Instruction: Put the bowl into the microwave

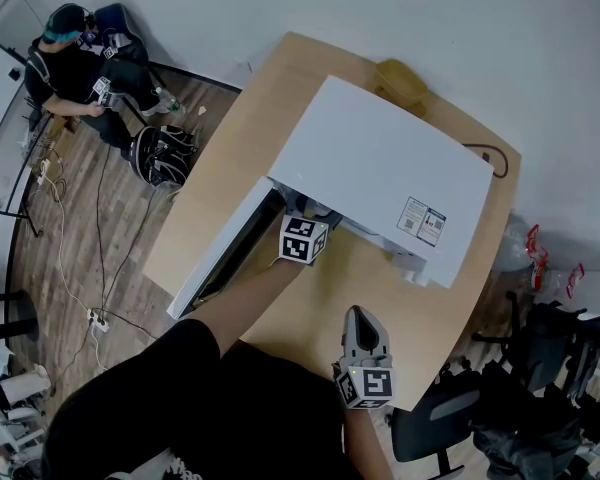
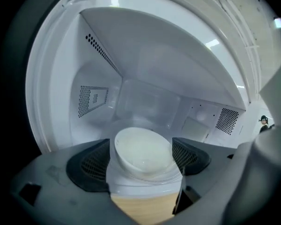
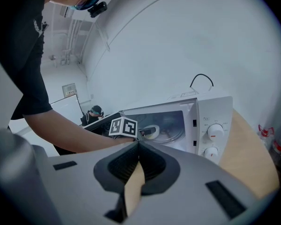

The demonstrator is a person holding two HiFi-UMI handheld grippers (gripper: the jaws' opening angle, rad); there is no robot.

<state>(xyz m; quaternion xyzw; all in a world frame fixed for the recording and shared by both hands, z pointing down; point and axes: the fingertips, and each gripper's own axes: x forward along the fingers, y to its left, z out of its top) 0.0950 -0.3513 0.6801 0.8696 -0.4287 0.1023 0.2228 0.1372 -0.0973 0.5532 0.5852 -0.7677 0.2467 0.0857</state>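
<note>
Left tool (image 2: 143,162) clasping smooth, glossy white bowl (image 2: 141,146); within open microwave (image 2: 145,74)

We see a light wooden bench (image 1: 208,193) with rounded corners, set close to a white wall and standing on a wood-plank floor (image 1: 80,238). The white microwave (image 1: 380,163) sits directly on it and takes up most of the far half. Its door (image 1: 220,253) is swung open along the bench's left side. The dials face the near right, where the right gripper view shows the bench top (image 3: 246,156) running bare beside them. Behind the microwave, at the far corner, lies a tan object (image 1: 401,81) that we cannot identify. A black cable (image 1: 492,158) loops by the bench's right edge. The near part of the bench in front of the microwave is plain wood.
</note>
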